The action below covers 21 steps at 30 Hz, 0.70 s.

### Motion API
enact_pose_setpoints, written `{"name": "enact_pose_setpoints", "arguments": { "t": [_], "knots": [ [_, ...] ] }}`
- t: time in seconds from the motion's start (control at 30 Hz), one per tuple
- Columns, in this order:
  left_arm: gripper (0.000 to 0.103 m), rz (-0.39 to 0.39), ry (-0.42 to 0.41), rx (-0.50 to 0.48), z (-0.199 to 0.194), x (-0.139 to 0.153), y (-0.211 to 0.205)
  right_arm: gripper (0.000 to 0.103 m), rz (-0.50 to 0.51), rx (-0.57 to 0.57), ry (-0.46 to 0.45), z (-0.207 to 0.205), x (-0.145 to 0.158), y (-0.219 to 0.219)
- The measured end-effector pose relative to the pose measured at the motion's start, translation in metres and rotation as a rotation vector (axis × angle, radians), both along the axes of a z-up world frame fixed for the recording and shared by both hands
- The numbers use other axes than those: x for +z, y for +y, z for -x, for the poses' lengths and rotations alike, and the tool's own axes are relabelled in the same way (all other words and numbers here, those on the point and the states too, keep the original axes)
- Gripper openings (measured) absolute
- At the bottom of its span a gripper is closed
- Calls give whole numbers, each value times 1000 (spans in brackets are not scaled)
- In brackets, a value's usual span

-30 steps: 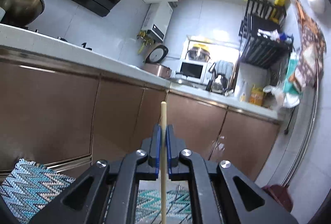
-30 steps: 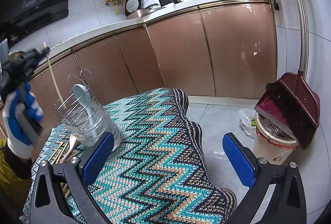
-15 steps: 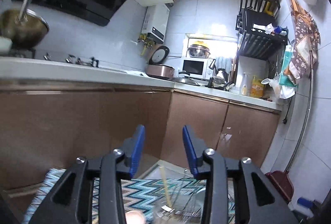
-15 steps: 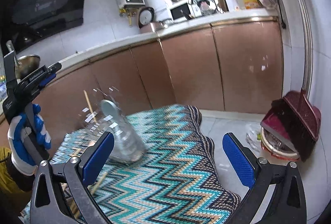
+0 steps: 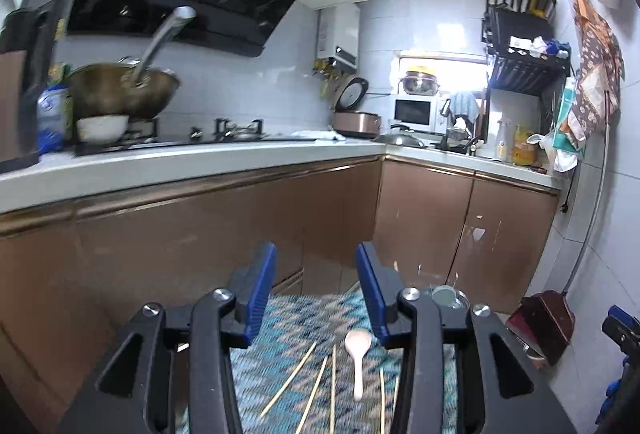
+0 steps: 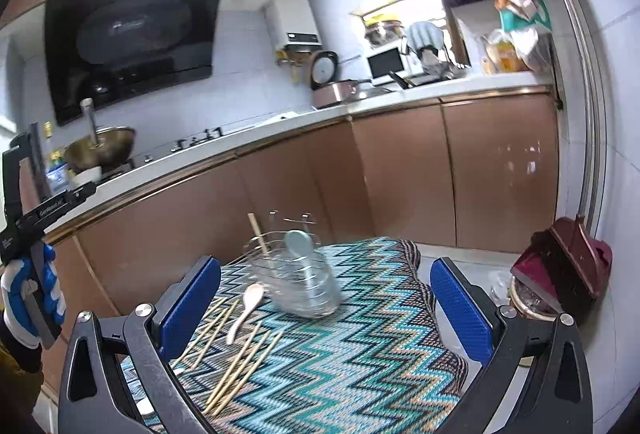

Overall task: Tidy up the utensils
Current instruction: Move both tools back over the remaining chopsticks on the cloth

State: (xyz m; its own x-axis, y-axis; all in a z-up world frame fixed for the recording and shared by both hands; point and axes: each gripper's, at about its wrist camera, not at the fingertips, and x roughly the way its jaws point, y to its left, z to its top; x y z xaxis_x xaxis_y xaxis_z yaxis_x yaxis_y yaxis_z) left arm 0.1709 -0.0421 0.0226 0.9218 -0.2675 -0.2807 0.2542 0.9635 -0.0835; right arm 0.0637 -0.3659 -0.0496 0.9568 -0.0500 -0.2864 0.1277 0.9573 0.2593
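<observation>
Left gripper empty, fingers just sprung apart; one chopstick stands in the wire holder. Right gripper gapes wide. Next: a loose chopstick at the holder's seven o'clock.

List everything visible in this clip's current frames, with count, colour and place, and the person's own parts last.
wire holder: one, silver, on the cloth, far side.
grey-blue spoon: one, standing in the holder.
chopstick in holder: one, pale wood, leaning out of it.
loose chopsticks: several, pale wood, on the cloth; count unclear.
white spoon: one, lying on the cloth beside the holder.
zigzag cloth: one, teal, covering the table.
wok: one, brassy, on the stove.
microwave: one, white, on the far counter.
dustpan: one, dark red, on the floor.
left gripper: jaws just opened, nothing between.
right gripper: open, empty.
gloved hand: blue-white, holding the left gripper.
</observation>
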Motion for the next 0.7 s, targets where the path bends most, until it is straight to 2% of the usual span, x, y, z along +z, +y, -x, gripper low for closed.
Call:
{"name": "enact_pose_setpoints", "arguments": {
  "t": [0.2,0.4,0.6,0.7],
  "knots": [
    [40,16,56,19,46,-4,47,103,34,70,-29,29,28,38],
    [40,41,104,37,80,-15,82,103,-20,107,-83,54,47,56],
    [40,49,160,48,81,-25,92,103,-1,174,-95,58,54,74],
    [40,43,218,28,71,-34,89,103,-12,203,-76,50,51,79]
  ]
}}
